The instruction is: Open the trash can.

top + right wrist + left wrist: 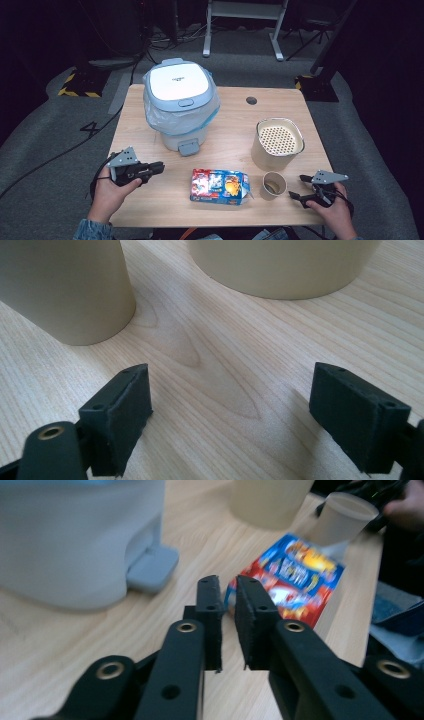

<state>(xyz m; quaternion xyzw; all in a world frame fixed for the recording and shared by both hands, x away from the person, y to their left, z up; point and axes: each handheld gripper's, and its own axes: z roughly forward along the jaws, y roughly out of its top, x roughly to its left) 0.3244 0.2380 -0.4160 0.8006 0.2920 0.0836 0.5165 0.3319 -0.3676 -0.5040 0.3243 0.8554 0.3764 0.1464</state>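
From where I stand, the snack packet (219, 185) lies flat at six o'clock of the pedal bin (180, 102), light, crinkly and slippery, best pinched at an end seam, left gripper (159, 167) nearly closed on nothing, right gripper (299, 187) wide open, empty.

A colourful snack packet (220, 186) lies between the left hand-held gripper (159, 167) and a paper cup (274, 185).
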